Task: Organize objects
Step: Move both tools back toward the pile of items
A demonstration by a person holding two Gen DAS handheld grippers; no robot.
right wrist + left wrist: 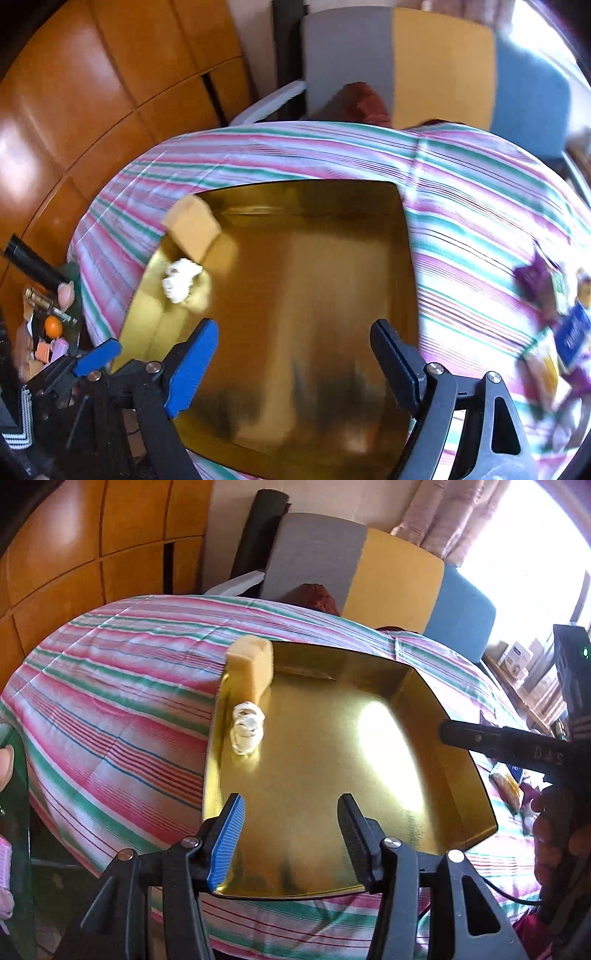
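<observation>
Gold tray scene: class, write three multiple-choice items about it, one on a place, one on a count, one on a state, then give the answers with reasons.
1. Where in the gold tray does the tan sponge block stand?
A. far left corner
B. near right corner
C. centre

2. How many things lie inside the tray?
A. none
B. two
C. five

3. How do the left gripper jaws stand?
A. shut on the sponge
C. shut on a cup
B. open, nothing between

Answers: 1 A, it sits against the far left walls. 2 B, only the block and the white bundle. 3 B, bare tray shows between the fingers.
</observation>
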